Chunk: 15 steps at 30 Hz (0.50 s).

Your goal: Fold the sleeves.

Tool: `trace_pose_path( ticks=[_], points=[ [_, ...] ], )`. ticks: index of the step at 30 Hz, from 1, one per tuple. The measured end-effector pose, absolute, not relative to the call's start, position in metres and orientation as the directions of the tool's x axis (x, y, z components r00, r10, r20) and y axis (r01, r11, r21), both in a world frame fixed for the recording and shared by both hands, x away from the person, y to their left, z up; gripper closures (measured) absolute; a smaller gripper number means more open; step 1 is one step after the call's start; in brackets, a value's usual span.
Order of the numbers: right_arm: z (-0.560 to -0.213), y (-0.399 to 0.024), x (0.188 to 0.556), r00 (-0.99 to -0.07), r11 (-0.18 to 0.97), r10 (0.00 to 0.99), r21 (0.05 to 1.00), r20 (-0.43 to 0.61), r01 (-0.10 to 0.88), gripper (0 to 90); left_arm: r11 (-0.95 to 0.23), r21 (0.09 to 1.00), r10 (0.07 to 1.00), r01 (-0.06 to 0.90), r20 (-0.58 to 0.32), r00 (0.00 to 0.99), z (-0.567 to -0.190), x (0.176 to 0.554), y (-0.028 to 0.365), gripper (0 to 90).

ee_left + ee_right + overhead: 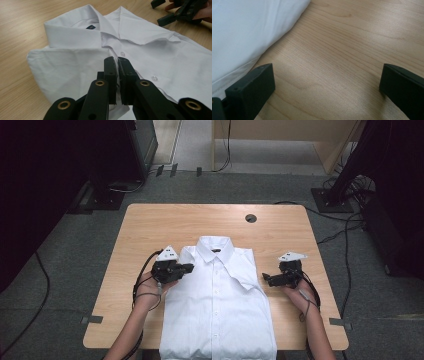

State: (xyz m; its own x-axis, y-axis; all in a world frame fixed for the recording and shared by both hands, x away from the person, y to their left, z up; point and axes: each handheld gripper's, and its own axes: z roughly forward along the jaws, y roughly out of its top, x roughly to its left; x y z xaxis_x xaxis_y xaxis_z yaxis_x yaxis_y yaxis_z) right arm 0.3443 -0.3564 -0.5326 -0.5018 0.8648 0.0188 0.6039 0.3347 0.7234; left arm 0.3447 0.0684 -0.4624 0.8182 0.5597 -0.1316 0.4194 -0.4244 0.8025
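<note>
A white dress shirt (217, 300) lies buttoned and folded, front up, on the wooden table (150, 225), its collar (215, 247) pointing toward the far edge and its lower end reaching the near edge, roughly midway between the table's two sides. Taking the shirt as the landmark: the left gripper (187, 267) sits at the shirt's left shoulder, its tips over the folded shoulder edge just beside the collar. In the left gripper view the left gripper's (118, 68) two black jaws stand pressed nearly together, leaving only a thin slit, with a thin bit of white cloth caught at the tips; the fabric of the shoulder fold lies directly beneath and beyond them, and the shirt's (155, 57) button placket runs off to the right of them. The right gripper (267, 279) is held just off the shirt's right edge, at about shoulder height, its tips pointing toward the shirt and close to a sleeve fold that sticks up a little there, but apart from the cloth. In the right gripper view its jaws stand wide, one at each lower corner, with bare table (342, 57) wood between them and the shirt's (247, 27) white edge lying beyond the left-hand jaw, not between the two. That same right gripper (176, 15) shows across the shirt in the left gripper view, spread open above the wood. A round cable hole (251, 218) sits in the table beyond the shirt's collar, well apart from it.
</note>
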Motion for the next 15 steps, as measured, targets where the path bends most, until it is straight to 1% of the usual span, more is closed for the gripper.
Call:
trace_pose_path(
  ticks=[7,11,13,15],
  points=[
    [-0.533,-0.356,0.344,-0.501,0.334,0.865,0.723,0.019,0.604,0.0,-0.423,0.799,0.528,0.427,-0.165,0.833,-0.463,0.341,0.055,86.0],
    [-0.533,-0.356,0.344,-0.501,0.333,0.865,0.723,0.019,0.604,0.0,-0.448,0.790,0.530,0.418,-0.142,0.836,-0.468,0.340,0.049,85.5],
    [-0.533,-0.356,0.344,-0.501,0.334,0.865,0.723,0.019,0.604,0.0,-0.451,0.788,0.531,0.419,-0.141,0.836,-0.470,0.341,0.049,82.0],
    [-0.533,-0.356,0.344,-0.501,0.334,0.865,0.724,0.019,0.604,0.0,-0.451,0.788,0.532,0.418,-0.139,0.835,-0.471,0.342,0.050,76.2]
  ],
)
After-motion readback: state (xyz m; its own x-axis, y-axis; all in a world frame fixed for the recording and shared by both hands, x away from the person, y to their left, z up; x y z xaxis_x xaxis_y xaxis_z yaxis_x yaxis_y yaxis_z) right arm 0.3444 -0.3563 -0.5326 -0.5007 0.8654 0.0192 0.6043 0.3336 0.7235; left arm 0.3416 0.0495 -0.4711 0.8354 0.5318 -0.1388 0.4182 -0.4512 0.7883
